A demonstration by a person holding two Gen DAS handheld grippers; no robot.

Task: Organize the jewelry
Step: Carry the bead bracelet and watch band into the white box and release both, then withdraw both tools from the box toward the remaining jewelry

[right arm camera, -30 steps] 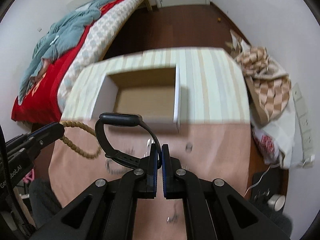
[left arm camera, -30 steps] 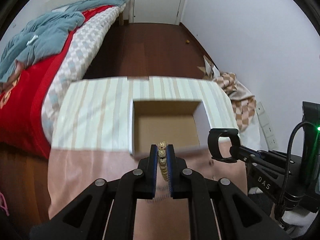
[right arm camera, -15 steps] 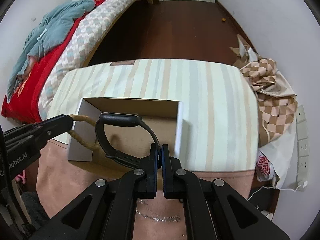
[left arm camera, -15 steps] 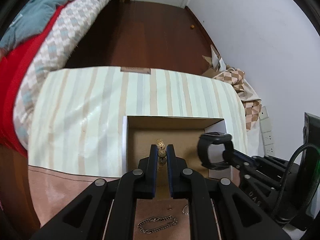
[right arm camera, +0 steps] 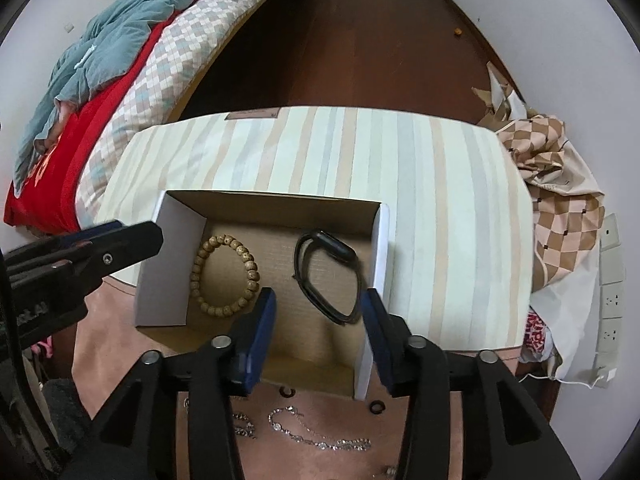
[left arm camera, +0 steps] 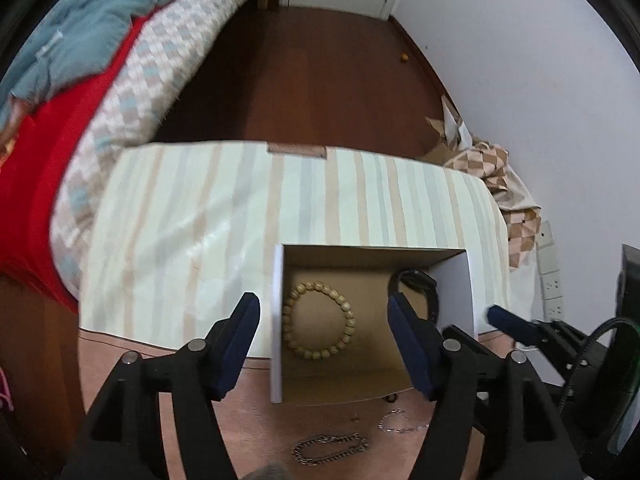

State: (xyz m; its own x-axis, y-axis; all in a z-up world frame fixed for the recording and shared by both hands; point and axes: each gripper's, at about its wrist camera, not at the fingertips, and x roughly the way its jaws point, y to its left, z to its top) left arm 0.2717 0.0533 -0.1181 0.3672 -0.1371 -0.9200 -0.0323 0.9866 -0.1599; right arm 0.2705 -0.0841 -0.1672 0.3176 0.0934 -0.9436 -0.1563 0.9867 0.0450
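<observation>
An open cardboard box (left arm camera: 454,288) (right arm camera: 172,256) stands on the table. A wooden bead bracelet (left arm camera: 318,320) (right arm camera: 225,274) lies in its left half. A black watch band (left arm camera: 418,284) (right arm camera: 326,276) lies in its right half. My left gripper (left arm camera: 324,336) is open and empty above the bracelet. My right gripper (right arm camera: 318,324) is open and empty above the band. In front of the box on the pink cloth lie a dark chain (left arm camera: 330,450), a silver chain (left arm camera: 402,424) (right arm camera: 316,436) and small rings (right arm camera: 376,407).
The table has a striped cloth (left arm camera: 208,216) (right arm camera: 440,184) behind the box and a pink cloth (right arm camera: 112,344) in front. A bed with red and checked bedding (left arm camera: 100,100) is at the left. A checked bag (right arm camera: 560,208) lies at the right by the wall.
Both grippers have opened. The bead bracelet and the black band have dropped from them and now lie in the box.
</observation>
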